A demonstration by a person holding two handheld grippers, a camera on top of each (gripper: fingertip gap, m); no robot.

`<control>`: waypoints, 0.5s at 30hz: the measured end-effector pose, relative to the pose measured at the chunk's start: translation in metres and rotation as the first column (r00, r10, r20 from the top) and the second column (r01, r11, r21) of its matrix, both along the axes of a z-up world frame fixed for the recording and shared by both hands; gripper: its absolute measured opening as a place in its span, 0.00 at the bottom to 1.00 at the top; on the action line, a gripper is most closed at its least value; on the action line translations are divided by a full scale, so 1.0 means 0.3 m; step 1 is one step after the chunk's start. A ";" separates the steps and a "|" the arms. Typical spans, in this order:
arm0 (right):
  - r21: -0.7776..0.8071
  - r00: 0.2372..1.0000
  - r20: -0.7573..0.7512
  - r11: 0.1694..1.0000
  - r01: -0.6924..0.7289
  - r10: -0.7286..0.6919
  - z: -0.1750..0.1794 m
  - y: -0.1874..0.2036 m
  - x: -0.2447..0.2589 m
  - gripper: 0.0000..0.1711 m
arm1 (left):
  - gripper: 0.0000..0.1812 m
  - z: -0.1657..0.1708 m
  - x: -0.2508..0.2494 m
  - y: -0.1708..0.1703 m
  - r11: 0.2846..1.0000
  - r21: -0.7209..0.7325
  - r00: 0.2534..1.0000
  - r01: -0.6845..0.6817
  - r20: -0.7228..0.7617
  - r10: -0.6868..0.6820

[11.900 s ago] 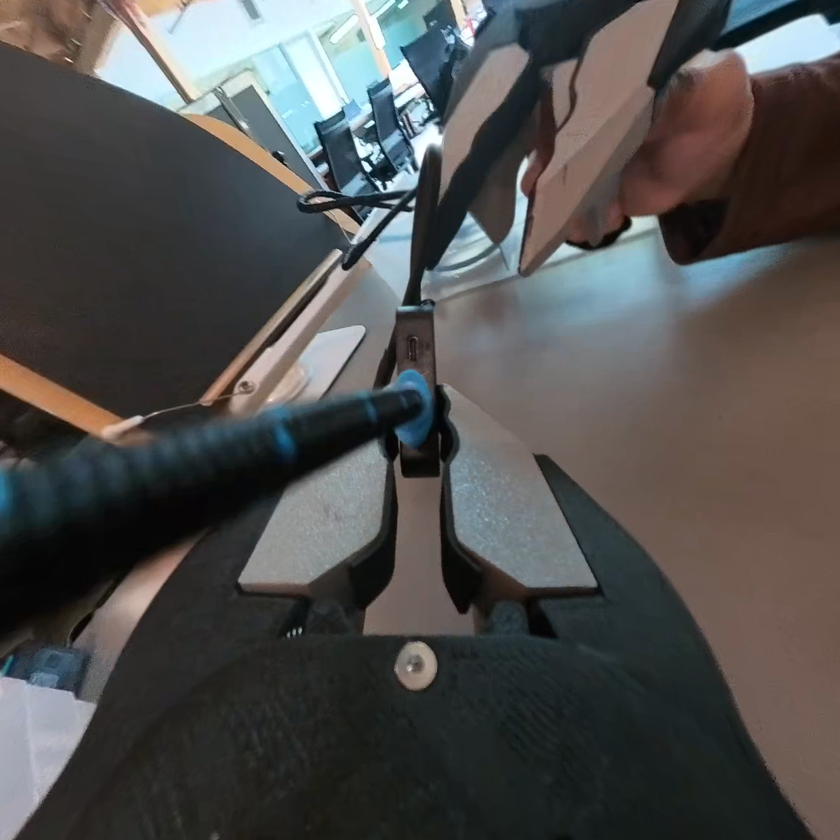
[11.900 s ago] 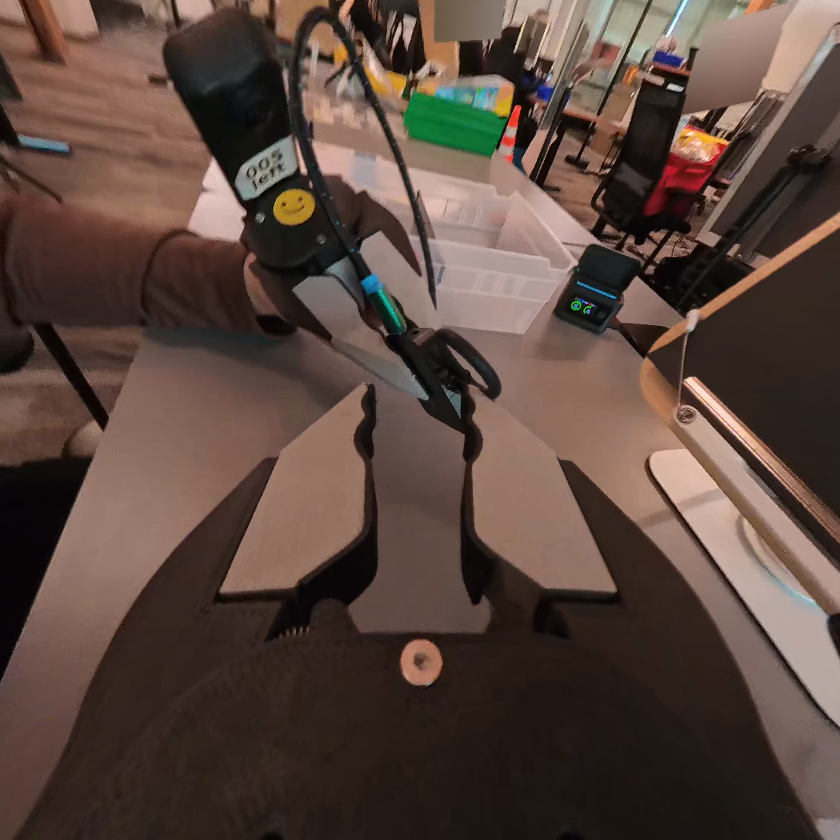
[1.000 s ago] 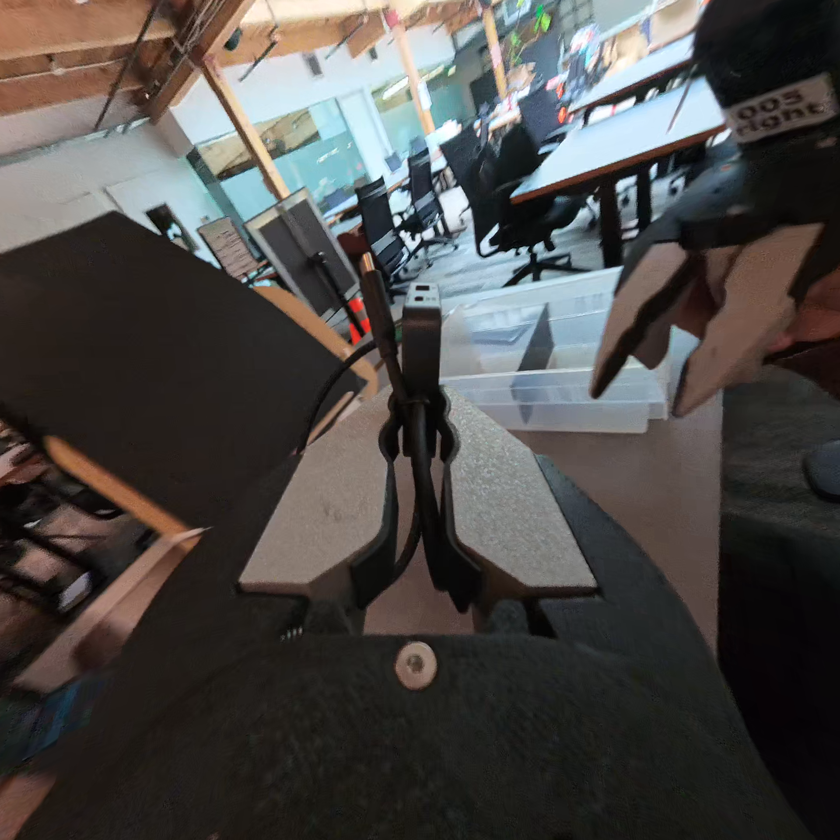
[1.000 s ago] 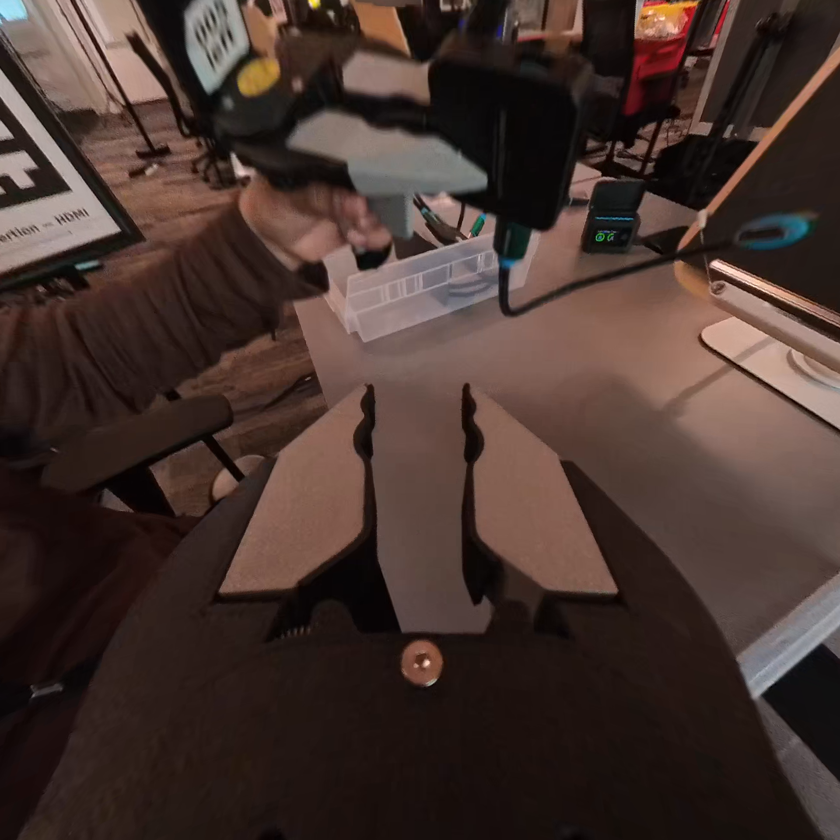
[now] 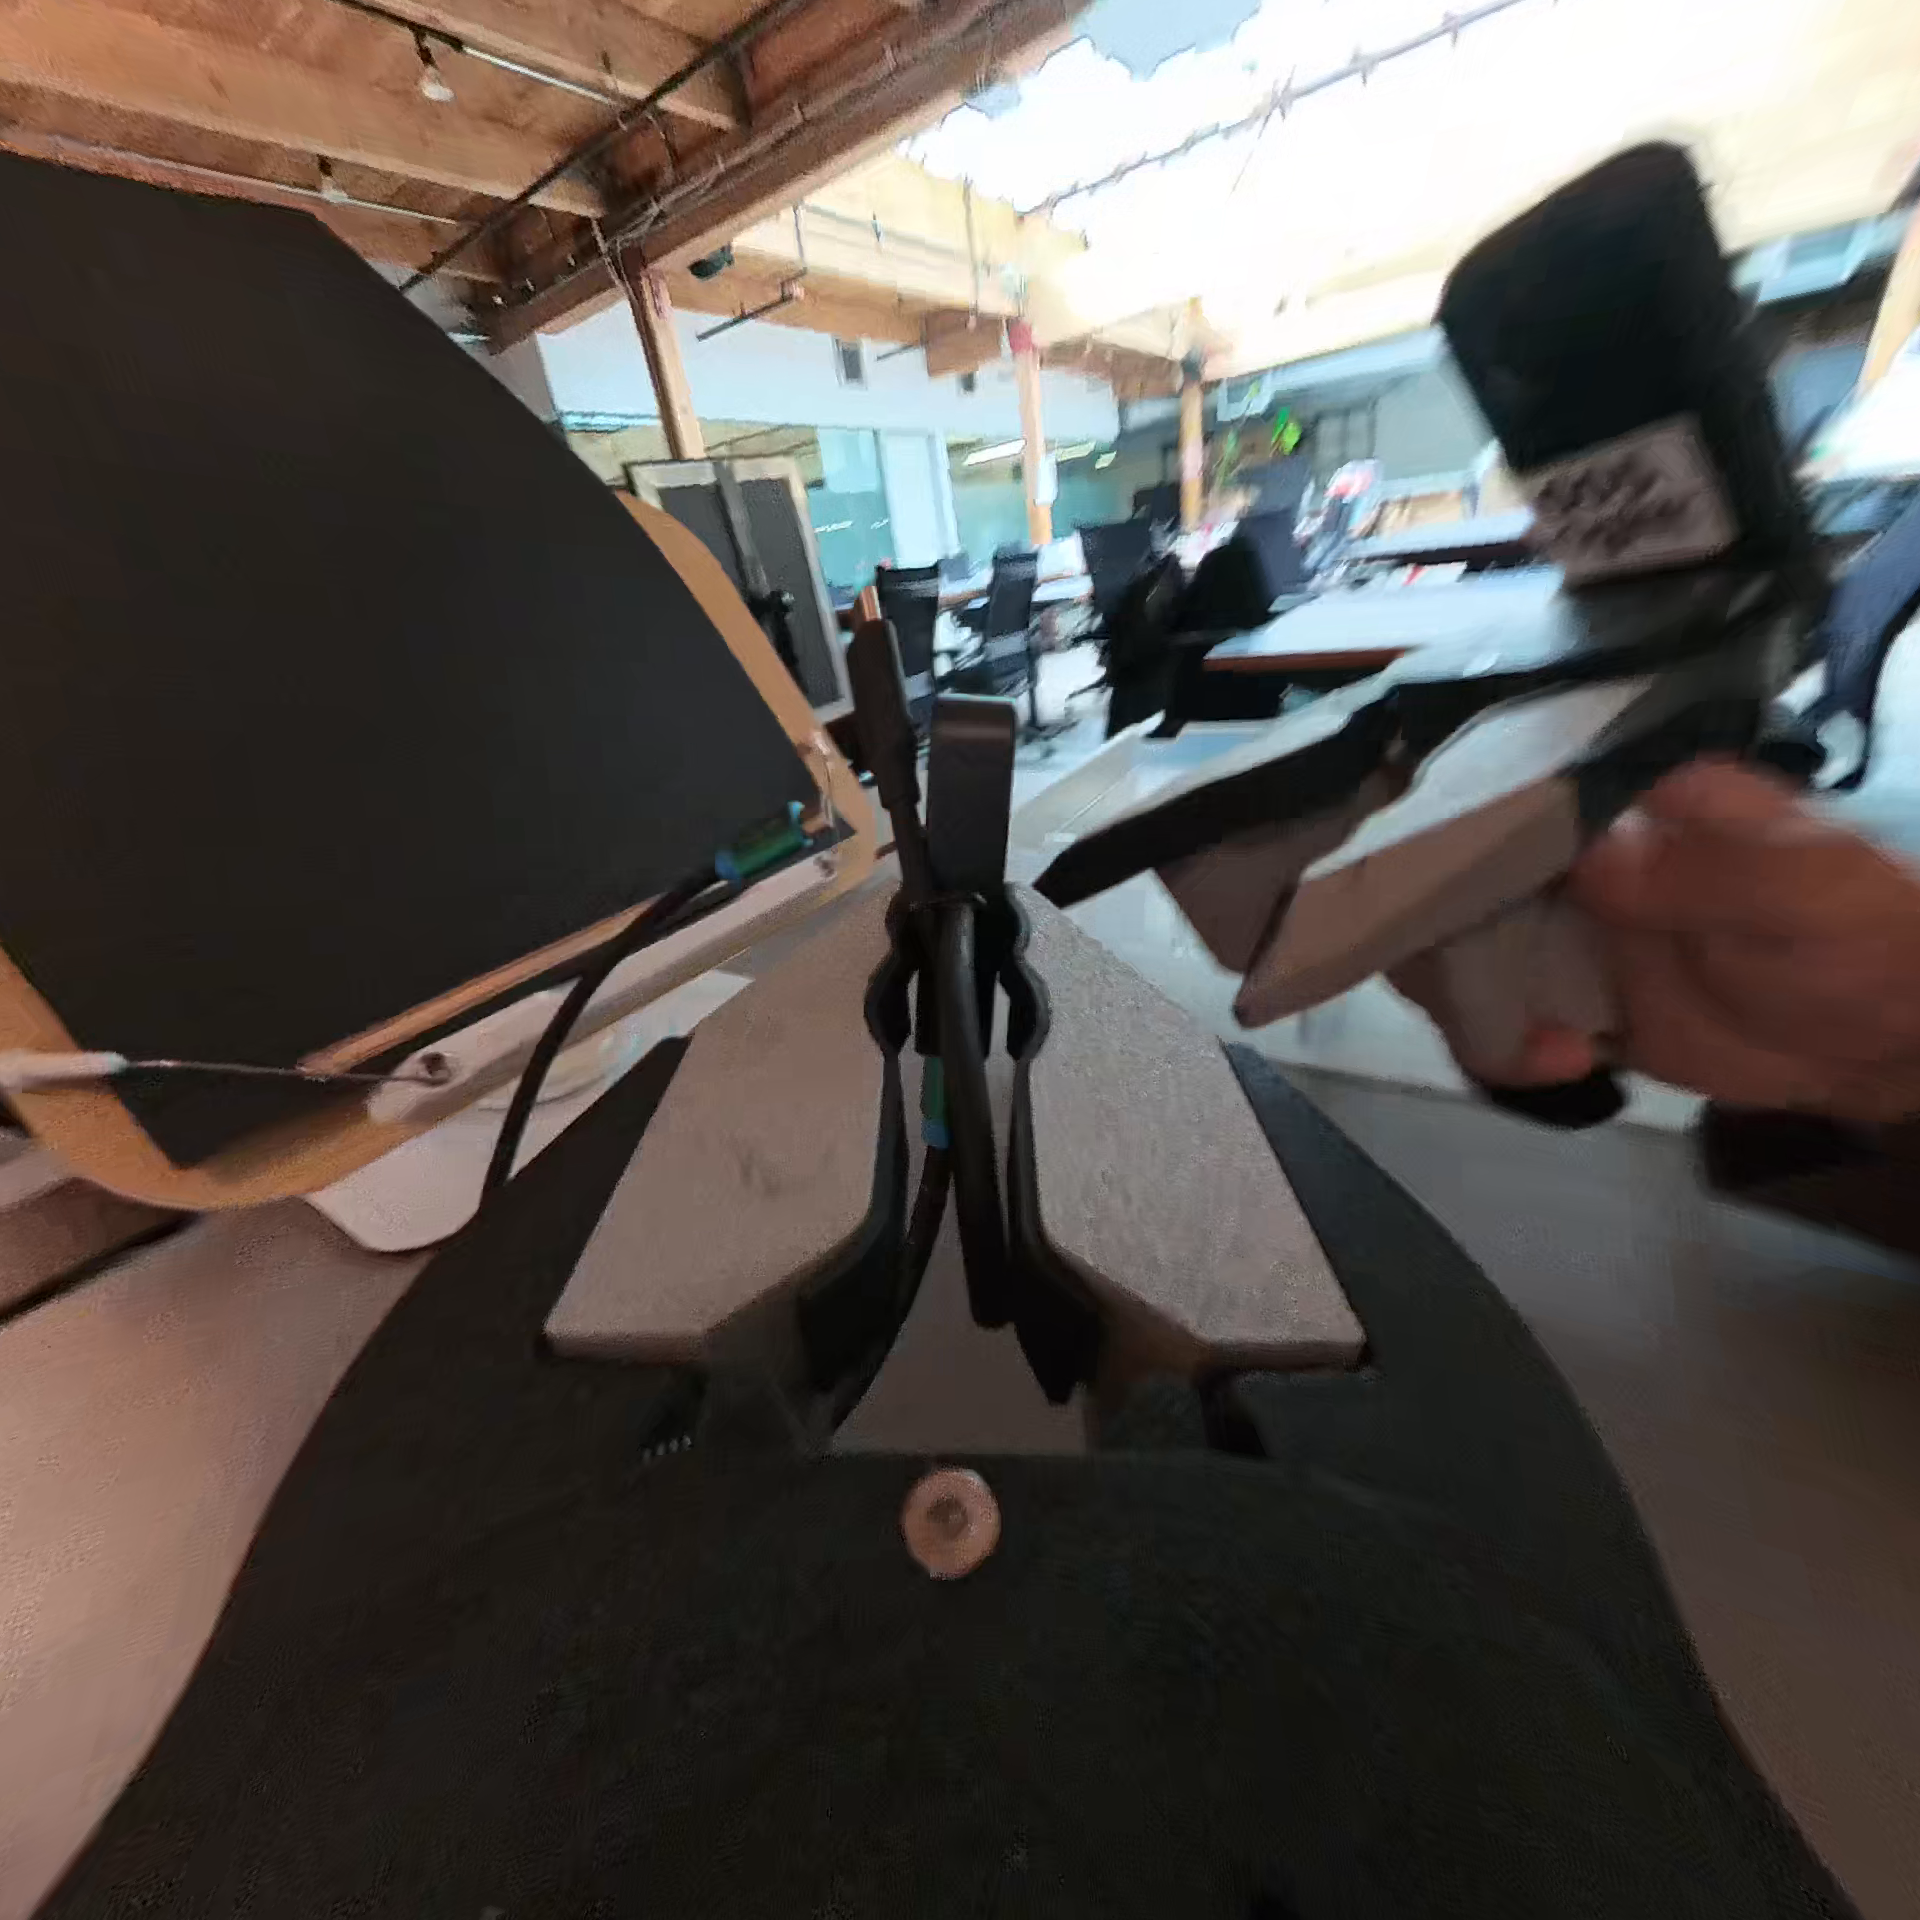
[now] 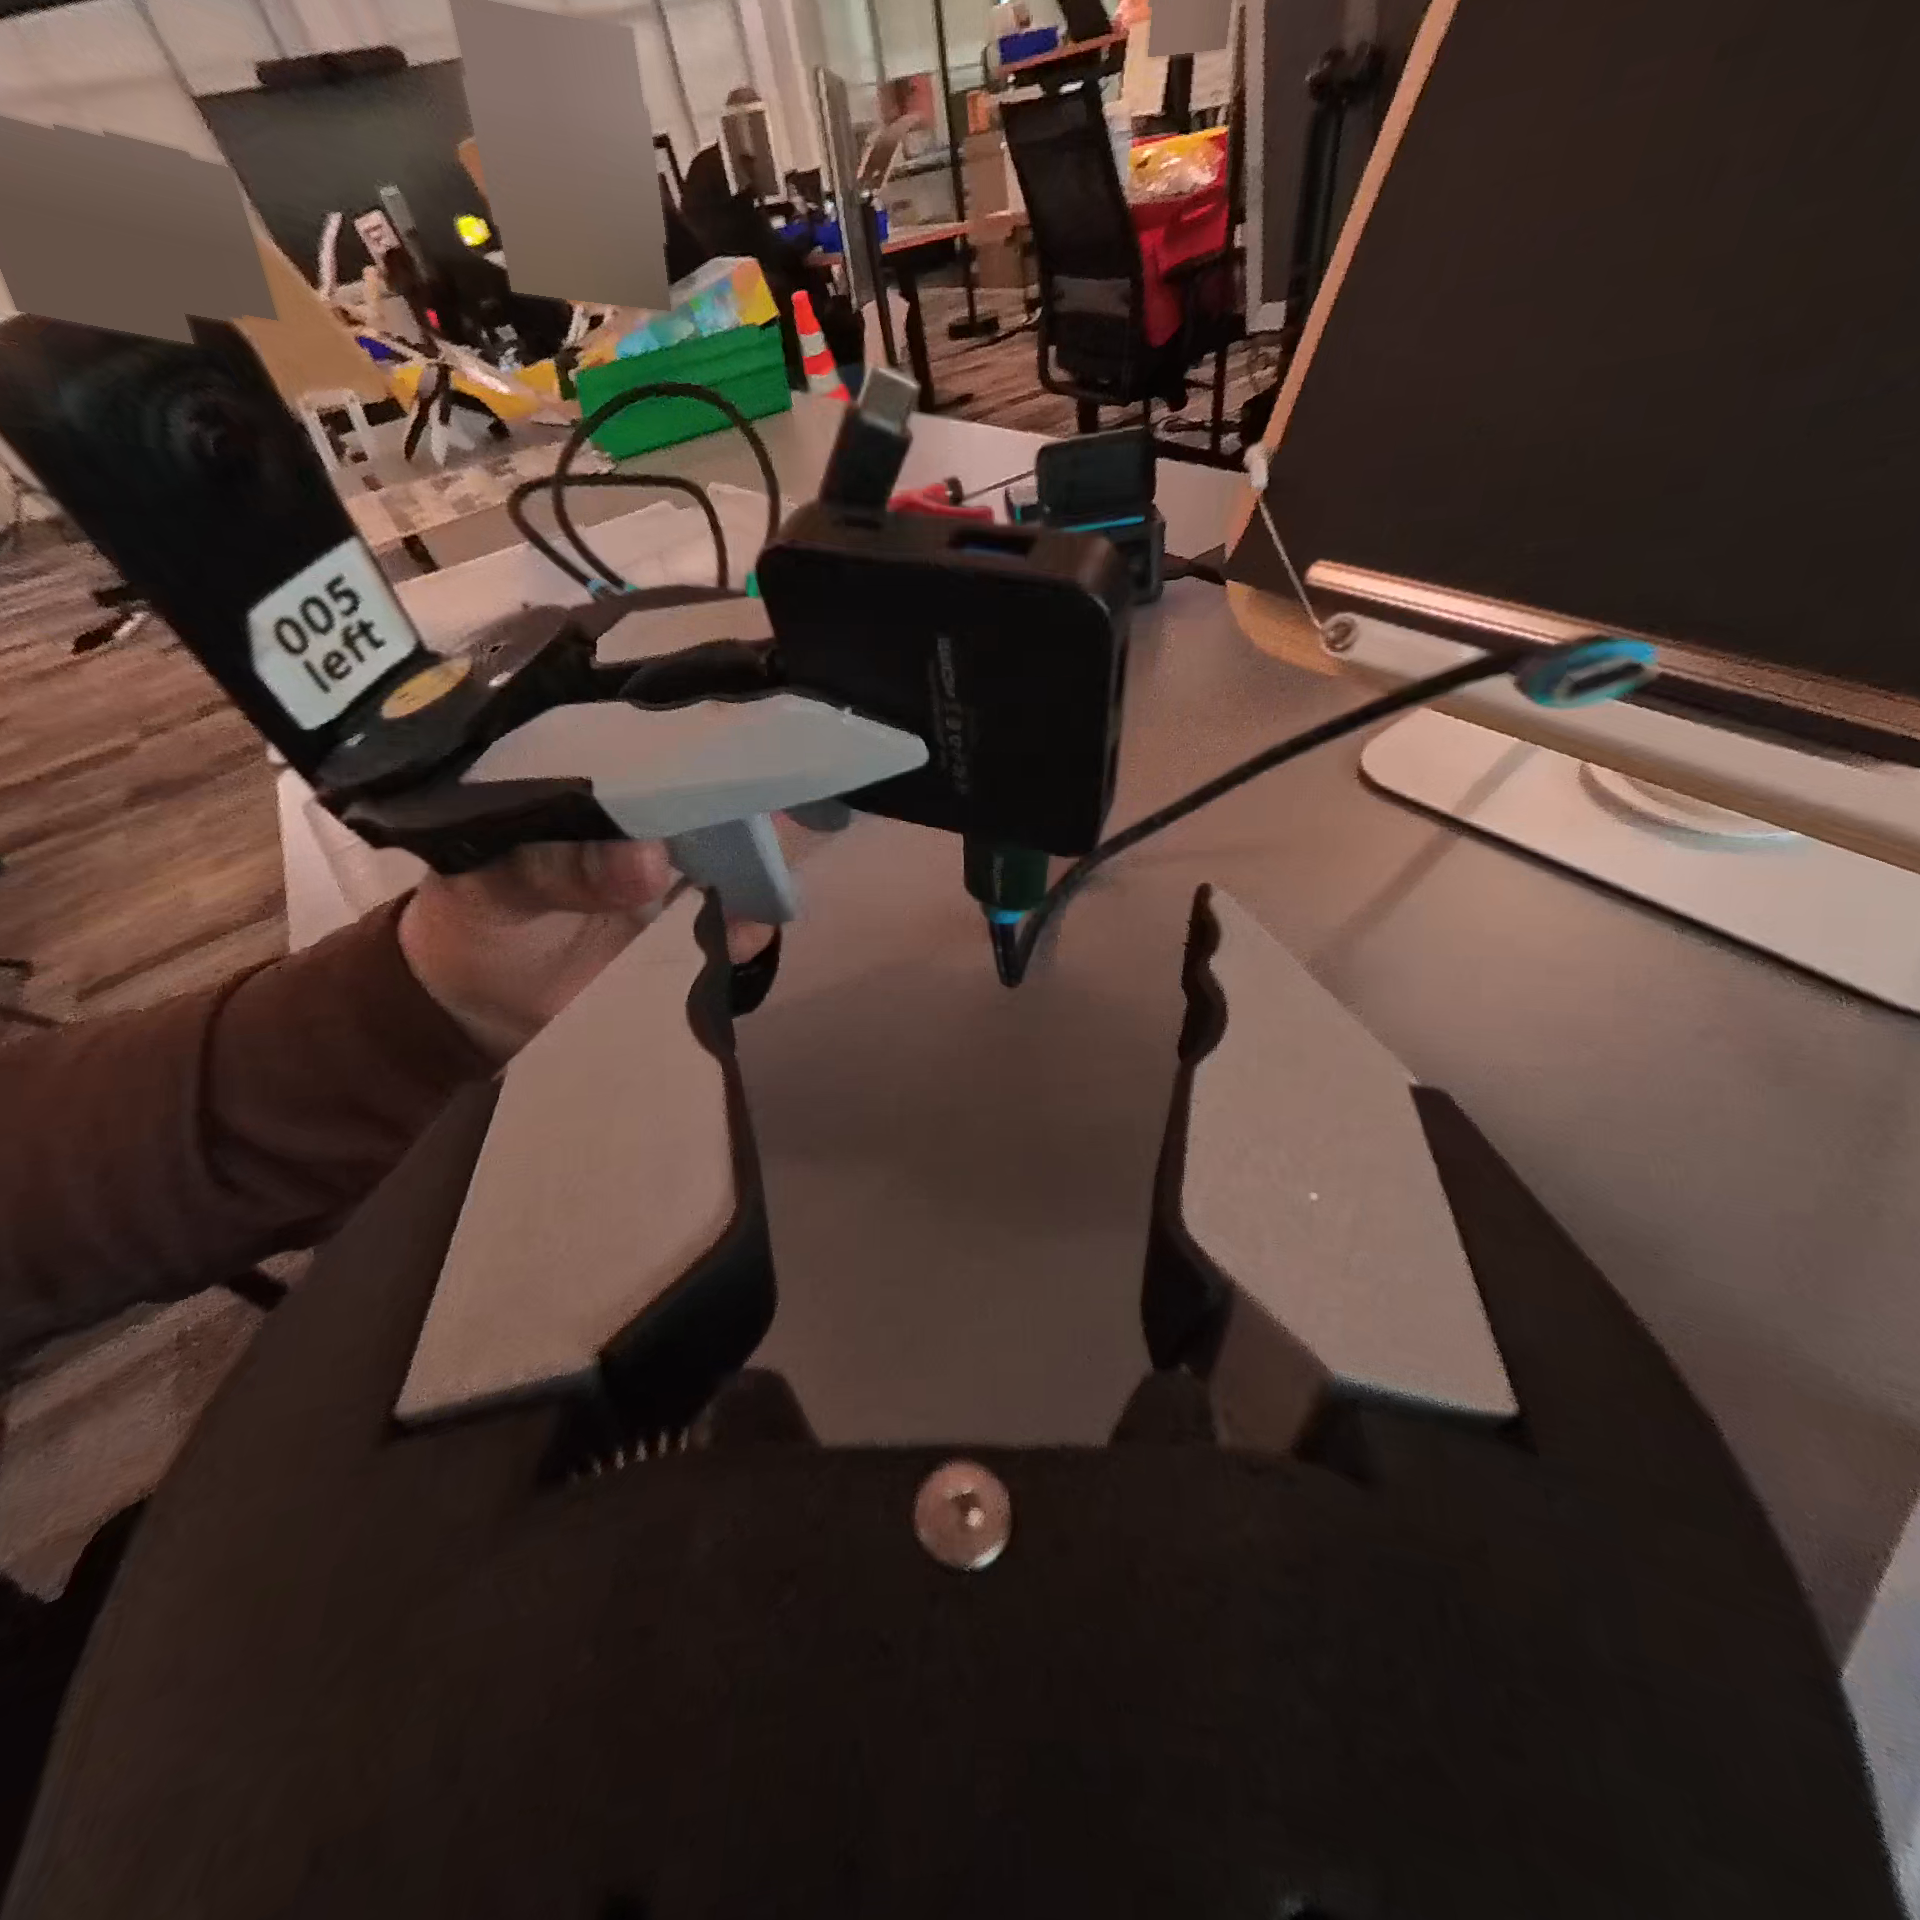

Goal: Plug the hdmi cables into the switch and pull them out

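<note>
Switch point(image 6: 945, 675) in left claw point(image 6: 862, 727), one cable point(image 6: 1247, 769) plugged

In the right wrist view the switch point(image 6: 940, 686) sits at frame centre, held above the table point(image 6: 1351, 997) between the left gripper's point(image 6: 883, 727) fingers, which reach in from the left. A plug point(image 6: 997, 899) hangs from its underside; a second connector point(image 6: 871, 436) sticks up from its top. The cable point(image 6: 1247, 769) runs right to a loose plug point(image 6: 1584, 675) before the monitor point(image 6: 1662, 343) at upper right. The right gripper point(image 6: 956, 971) lies below the switch, its fingers apart.
</note>
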State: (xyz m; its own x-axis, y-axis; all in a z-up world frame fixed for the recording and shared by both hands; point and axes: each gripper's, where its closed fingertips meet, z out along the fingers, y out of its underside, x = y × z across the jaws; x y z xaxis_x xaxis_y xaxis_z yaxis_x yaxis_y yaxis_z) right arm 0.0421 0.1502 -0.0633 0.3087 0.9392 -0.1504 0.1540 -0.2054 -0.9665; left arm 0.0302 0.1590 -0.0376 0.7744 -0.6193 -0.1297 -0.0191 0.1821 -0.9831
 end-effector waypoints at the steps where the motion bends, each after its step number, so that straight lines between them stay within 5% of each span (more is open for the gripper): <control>1: -0.002 0.999 0.000 0.999 -0.036 0.036 0.002 -0.003 -0.016 0.48 | 0.06 0.012 -0.006 -0.010 0.998 -0.026 0.997 0.052 0.061 -0.051; 4: 0.007 0.989 -0.062 0.991 -0.131 0.131 0.054 0.002 -0.054 0.42 | 0.06 0.049 0.000 -0.057 0.968 -0.054 0.952 0.245 0.203 -0.230; 6: 0.005 0.956 -0.082 0.959 -0.282 0.282 0.088 -0.043 -0.080 0.16 | 0.07 0.065 0.012 -0.087 0.940 -0.052 0.918 0.337 0.239 -0.316; 7: -0.002 0.937 -0.080 0.940 -0.340 0.339 0.098 -0.057 -0.090 0.14 | 0.07 0.078 0.004 -0.095 0.933 -0.041 0.903 0.358 0.270 -0.335; 11: -0.149 0.895 -0.144 0.885 -0.441 0.421 0.122 -0.024 -0.129 0.08 | 0.13 0.093 -0.090 -0.043 0.972 -0.050 0.926 0.231 0.316 -0.204; 13: -0.196 0.893 -0.218 0.878 -0.436 0.395 0.142 0.027 -0.138 0.07 | 0.26 0.124 -0.144 -0.044 0.993 0.001 0.949 0.118 0.295 -0.113; 15: -0.253 0.868 -0.278 0.841 -0.479 0.411 0.157 0.050 -0.141 0.07 | 0.30 0.127 -0.168 -0.053 0.999 0.033 0.983 0.013 0.184 -0.019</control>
State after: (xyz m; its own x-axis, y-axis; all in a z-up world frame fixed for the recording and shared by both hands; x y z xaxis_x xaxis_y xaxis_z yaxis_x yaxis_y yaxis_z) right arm -0.0003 0.1653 -0.0164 -0.2011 0.8633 -0.4630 0.1062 -0.4506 -0.8864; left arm -0.0203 0.1431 0.0005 0.7770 -0.6294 -0.0051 0.1651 0.2117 -0.9633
